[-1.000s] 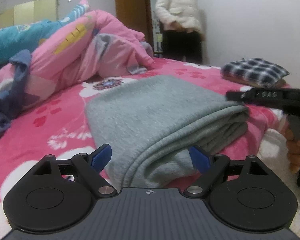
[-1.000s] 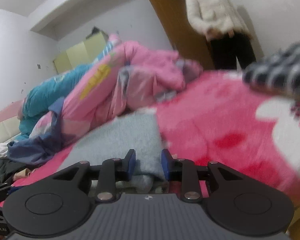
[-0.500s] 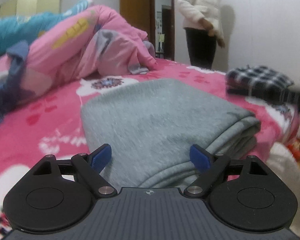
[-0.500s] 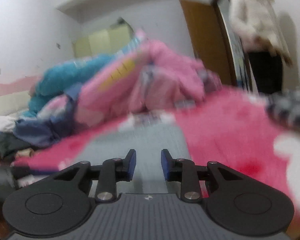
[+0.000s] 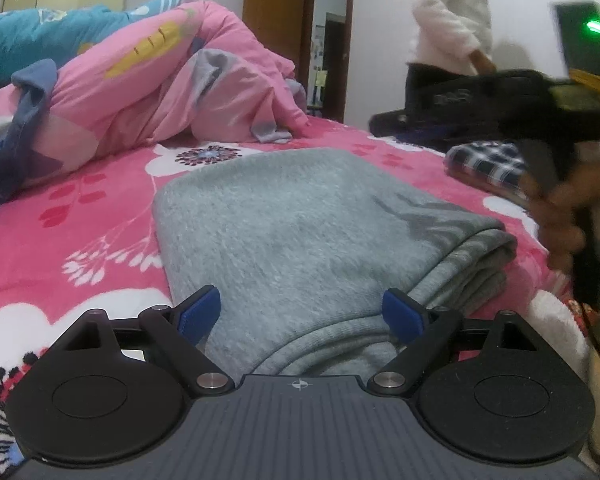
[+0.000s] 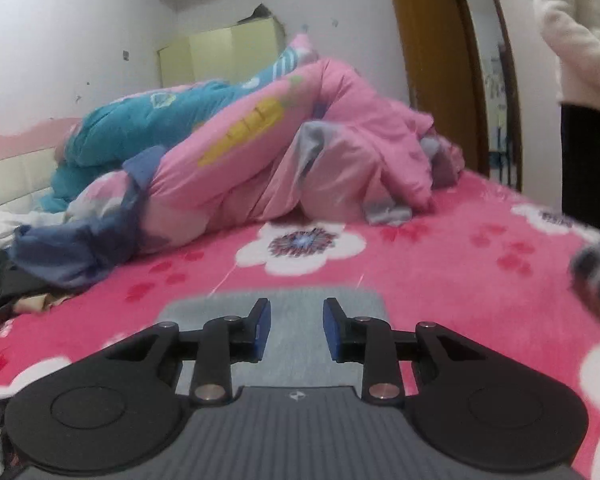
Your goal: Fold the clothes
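Pink floral bedding [image 5: 112, 216] carries our work: the grey garment [image 5: 300, 232] lies on it folded into a thick, layered rectangle, its stacked edges showing at the right side. Our left gripper [image 5: 302, 314] sits low at the near edge with its jaws spread wide, the blue pads [image 5: 202, 312] straddling the cloth without pressing it. Our right gripper [image 6: 296, 330] hovers above the garment's far part with its jaws only narrowly parted and nothing between them; in the left view it is a blur off to the right.

We judge the fold nearly done, and the risk lies in handling. If we pinch only the top layer, lifting would peel the stack open. A low sweep by the right gripper could drag the upper layer askew. Beyond lie a plaid bundle [image 5: 488, 164] near the bed's edge, a heaped pink quilt [image 6: 284, 152], and a person [image 5: 452, 28] standing by the door.
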The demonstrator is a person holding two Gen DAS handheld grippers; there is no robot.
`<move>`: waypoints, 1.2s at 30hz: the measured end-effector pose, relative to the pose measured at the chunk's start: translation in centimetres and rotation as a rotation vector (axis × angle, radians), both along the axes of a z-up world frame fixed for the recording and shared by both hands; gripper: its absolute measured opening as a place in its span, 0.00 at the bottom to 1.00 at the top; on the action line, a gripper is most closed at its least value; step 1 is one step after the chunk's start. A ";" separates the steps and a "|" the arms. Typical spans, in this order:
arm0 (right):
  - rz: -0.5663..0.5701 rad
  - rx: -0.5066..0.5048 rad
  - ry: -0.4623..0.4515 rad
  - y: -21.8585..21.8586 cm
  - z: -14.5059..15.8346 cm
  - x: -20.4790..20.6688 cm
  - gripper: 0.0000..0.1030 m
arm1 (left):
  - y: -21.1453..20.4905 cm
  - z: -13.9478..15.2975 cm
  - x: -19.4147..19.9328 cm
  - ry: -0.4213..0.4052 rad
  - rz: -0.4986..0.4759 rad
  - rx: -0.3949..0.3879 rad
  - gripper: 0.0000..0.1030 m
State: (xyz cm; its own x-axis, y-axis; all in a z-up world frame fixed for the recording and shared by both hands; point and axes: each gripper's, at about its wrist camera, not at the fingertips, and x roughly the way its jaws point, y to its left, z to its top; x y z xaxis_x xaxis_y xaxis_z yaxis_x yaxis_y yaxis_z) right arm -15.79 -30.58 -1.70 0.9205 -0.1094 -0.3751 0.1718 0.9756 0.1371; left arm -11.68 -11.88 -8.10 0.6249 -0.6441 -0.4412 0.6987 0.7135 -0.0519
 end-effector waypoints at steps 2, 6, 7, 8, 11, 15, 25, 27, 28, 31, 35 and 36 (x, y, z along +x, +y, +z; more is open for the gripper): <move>-0.012 0.018 0.105 -0.6 -2.7 2.1 0.30 | 0.1 0.1 -0.1 -0.009 0.004 -0.006 0.87; -0.025 0.025 0.086 -0.8 -5.2 1.3 0.30 | 0.7 1.9 0.2 -0.055 0.012 -0.045 0.86; -0.032 0.021 0.088 -0.7 -5.1 1.2 0.30 | 0.9 2.6 0.4 -0.076 0.017 -0.067 0.86; -0.037 0.012 0.085 -0.5 -5.2 1.1 0.30 | 1.1 3.4 0.5 -0.098 0.021 -0.088 0.87; -0.047 0.011 0.068 -0.4 -5.2 1.2 0.30 | 0.0 4.5 2.5 -0.114 0.010 -0.085 0.90; -0.057 0.030 0.069 -0.8 -4.8 1.4 0.30 | -2.7 1.7 6.7 -0.005 0.054 0.032 0.89; 0.016 -0.011 0.004 -0.7 3.8 4.7 0.41 | -2.0 0.1 7.1 0.027 0.073 0.006 0.90; 0.018 0.017 0.066 -1.2 1.7 6.6 0.41 | -1.9 0.1 7.1 0.028 0.069 0.004 0.90; 0.021 0.047 0.100 -1.7 0.1 7.2 0.41 | -1.9 0.1 7.2 0.028 0.065 0.002 0.90; 0.023 0.134 0.183 -3.1 -3.6 8.6 0.40 | -1.8 0.2 7.4 0.015 0.046 0.014 0.91; 0.011 0.129 0.186 -3.2 -3.7 8.3 0.40 | -0.8 2.5 8.3 0.054 0.069 -0.050 0.90; 0.011 0.134 0.182 -3.3 -3.7 8.3 0.40 | -0.7 3.2 8.6 0.053 0.075 -0.070 0.90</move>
